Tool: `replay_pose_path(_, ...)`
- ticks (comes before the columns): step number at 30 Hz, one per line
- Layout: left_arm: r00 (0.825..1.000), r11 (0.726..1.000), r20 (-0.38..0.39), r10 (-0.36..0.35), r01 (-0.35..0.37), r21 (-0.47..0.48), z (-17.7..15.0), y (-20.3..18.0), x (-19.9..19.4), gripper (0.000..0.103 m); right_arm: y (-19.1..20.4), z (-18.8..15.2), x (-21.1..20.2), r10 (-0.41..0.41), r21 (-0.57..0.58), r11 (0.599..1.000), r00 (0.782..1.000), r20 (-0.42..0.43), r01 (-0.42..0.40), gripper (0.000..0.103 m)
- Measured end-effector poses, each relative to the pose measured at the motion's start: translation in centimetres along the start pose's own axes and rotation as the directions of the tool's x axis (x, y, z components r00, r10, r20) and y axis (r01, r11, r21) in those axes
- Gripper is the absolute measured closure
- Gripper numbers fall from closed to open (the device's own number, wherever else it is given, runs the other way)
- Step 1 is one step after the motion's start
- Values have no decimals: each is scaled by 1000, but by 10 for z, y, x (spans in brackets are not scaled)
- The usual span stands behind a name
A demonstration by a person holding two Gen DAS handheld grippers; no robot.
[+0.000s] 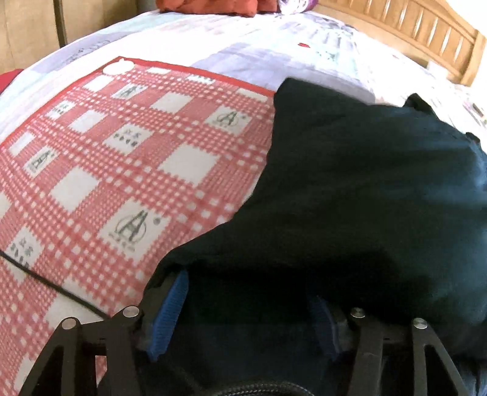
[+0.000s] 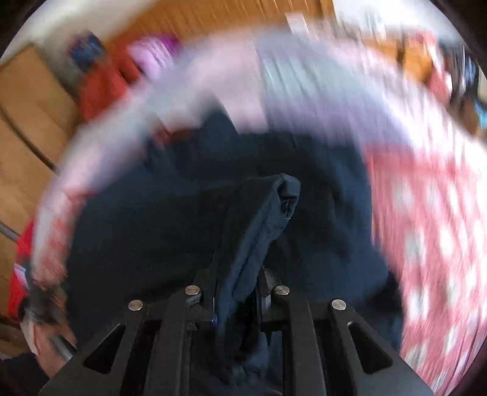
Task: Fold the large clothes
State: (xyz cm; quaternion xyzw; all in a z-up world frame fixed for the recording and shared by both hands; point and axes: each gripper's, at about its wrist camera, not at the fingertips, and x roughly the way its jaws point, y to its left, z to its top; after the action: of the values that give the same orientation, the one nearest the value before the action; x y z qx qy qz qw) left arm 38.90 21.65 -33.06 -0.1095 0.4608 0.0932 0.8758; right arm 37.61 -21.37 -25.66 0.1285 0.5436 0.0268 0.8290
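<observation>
A large dark navy garment (image 1: 350, 189) lies on the bed over a red and white checked blanket (image 1: 115, 170). My left gripper (image 1: 243, 310) is open, its blue pads (image 1: 170, 313) spread wide, and a fold of the garment drapes over and between them. In the right wrist view my right gripper (image 2: 240, 292) is shut on a bunched fold of the same garment (image 2: 261, 219), which rises from between the fingers. The rest of the garment (image 2: 146, 231) spreads below. That view is heavily blurred by motion.
The bed has a pale lilac sheet (image 1: 243, 45) and a wooden headboard (image 1: 426, 33) at the far right. An orange-red pillow (image 1: 210, 6) lies at the far edge. A thin black cord (image 1: 45, 280) crosses the blanket at left. Wooden furniture (image 2: 27, 128) stands at left.
</observation>
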Motion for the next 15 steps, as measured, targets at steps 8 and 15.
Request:
replay_pose_path(8,1000,992,-6,12,-11,126,-19,9,-30,38,19,-5,-25,-83,-76,992,976,200,100,85)
replay_pose_path(15,993,979,110,-51,28,202,-7,-11,-73,37,-5,6,-16,-191,-62,978,976,108,199,42)
